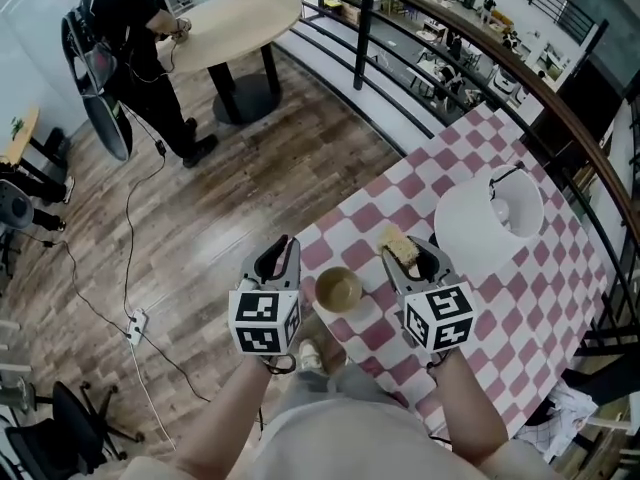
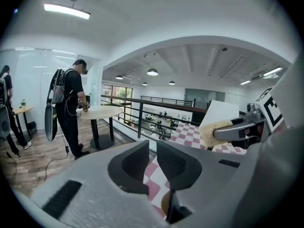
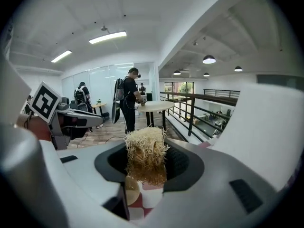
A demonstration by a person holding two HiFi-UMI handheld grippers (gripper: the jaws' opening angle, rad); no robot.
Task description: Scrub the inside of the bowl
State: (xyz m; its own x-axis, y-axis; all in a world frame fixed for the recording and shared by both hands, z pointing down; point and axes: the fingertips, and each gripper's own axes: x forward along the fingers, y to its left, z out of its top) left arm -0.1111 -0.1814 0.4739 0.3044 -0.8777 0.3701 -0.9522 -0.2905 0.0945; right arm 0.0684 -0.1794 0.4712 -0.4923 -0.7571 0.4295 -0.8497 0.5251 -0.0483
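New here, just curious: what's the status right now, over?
Right gripper shut on scrubber. Left gripper empty, fingers narrowly apart. Bowl on table between them. Path clear.

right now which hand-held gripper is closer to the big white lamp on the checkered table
Right. The right hand-held gripper sits just beside the white lamp; the left hand-held gripper is farther off, beyond the bowl.

I'm on the upper level of an open-plan office. A dark metal railing (image 1: 363, 23) with a wooden top rail curves along the edge, and beyond it I look down on rows of desks (image 1: 440, 38) crowded with chairs. Up here there is wood-look flooring (image 1: 250, 188), a round meeting table (image 1: 235, 23), a glazed partition (image 2: 38, 72), a strip light (image 2: 66, 11) overhead, a swivel chair (image 1: 70, 418) and a cable (image 1: 128, 258) trailing to a power strip (image 1: 136, 326).
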